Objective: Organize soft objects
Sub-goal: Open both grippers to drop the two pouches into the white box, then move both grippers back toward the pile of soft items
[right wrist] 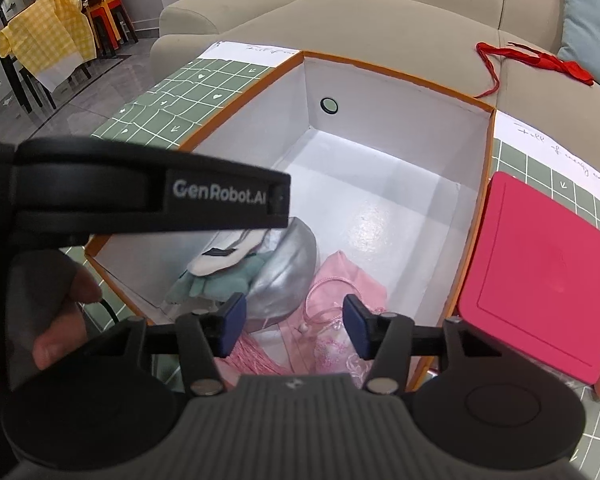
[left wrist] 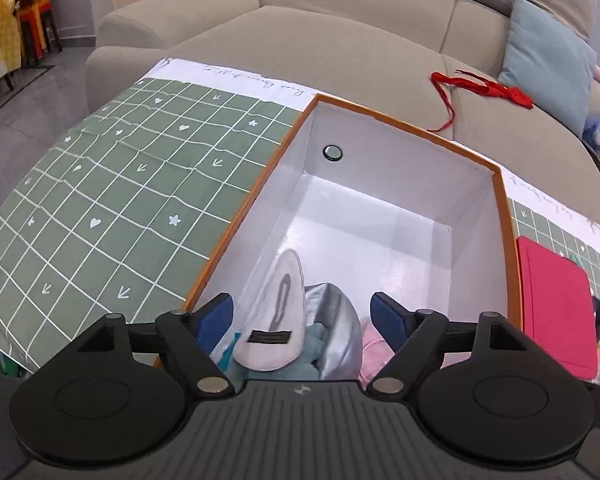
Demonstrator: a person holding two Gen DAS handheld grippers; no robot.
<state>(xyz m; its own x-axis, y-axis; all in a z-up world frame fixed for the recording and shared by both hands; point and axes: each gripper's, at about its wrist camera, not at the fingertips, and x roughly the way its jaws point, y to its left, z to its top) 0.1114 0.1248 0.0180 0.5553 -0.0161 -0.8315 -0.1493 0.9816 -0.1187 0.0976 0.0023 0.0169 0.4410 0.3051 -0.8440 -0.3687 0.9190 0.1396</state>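
An orange-rimmed white box (left wrist: 380, 216) (right wrist: 396, 152) sits on a green grid cloth (left wrist: 100, 184). At its near end lie a white pouch (left wrist: 276, 320) (right wrist: 224, 256), a silver pouch (left wrist: 336, 332) (right wrist: 288, 272), a teal soft item (left wrist: 312, 356) (right wrist: 216, 284) and a pink bag (right wrist: 340, 300) (left wrist: 374, 354). My left gripper (left wrist: 304, 316) is open above the white and silver pouches, holding nothing. My right gripper (right wrist: 296, 324) is open above the pink bag, holding nothing. The left gripper's body crosses the right wrist view (right wrist: 152, 192).
A red flat pouch (left wrist: 556, 304) (right wrist: 536, 276) lies on the cloth right of the box. A red ribbon (left wrist: 480, 88) (right wrist: 536, 60) lies on the beige sofa (left wrist: 340, 40). A light blue cushion (left wrist: 548, 60) leans at the right. Stools and a yellow cloth (right wrist: 48, 40) stand far left.
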